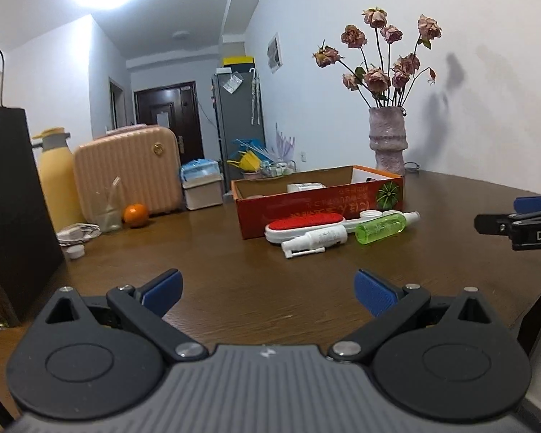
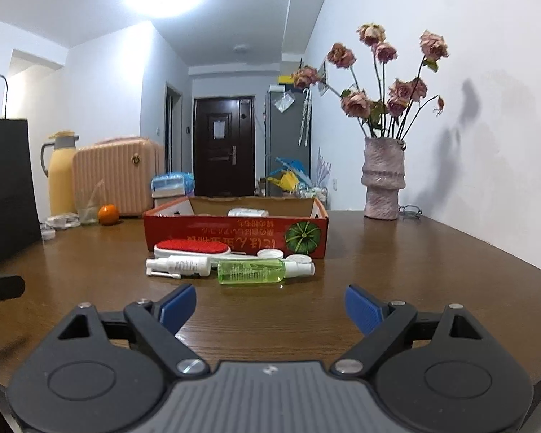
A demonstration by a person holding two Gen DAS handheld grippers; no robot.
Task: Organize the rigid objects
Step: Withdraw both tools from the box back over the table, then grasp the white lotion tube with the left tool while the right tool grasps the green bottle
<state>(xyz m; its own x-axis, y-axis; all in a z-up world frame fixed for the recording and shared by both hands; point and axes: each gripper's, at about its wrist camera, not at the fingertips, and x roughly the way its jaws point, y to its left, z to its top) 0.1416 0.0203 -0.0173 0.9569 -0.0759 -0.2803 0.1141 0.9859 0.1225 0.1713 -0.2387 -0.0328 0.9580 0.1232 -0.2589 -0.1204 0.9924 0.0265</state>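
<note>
1. Left wrist view: the left gripper (image 1: 268, 294) hangs low over the wooden table (image 1: 205, 270), fingers spread wide, gripping nothing. Ahead, well apart from it, sits the orange cardboard box (image 1: 319, 200), open on top, with a white item (image 1: 304, 187) already inside. Touching or just beside the box's front wall lie the red lint brush (image 1: 304, 224), white spray bottle (image 1: 315, 239), green bottle (image 1: 382, 228) and a small white lid (image 1: 370, 214). The right gripper (image 1: 515, 223) shows at the right edge; its finger state cannot be told here.

2. Right wrist view: the right gripper (image 2: 270, 305) is also released and empty, pointed at the same row. The green bottle (image 2: 250, 270) lies nearest, on its side; white spray bottle (image 2: 180, 265) left of it, lint brush (image 2: 193, 247) behind, against the box (image 2: 234, 232).

3. Progress, as a judgement: early. One item seems boxed; brush, both bottles and lid remain outside. Nothing grasped yet; likely next target is the green bottle.
</note>
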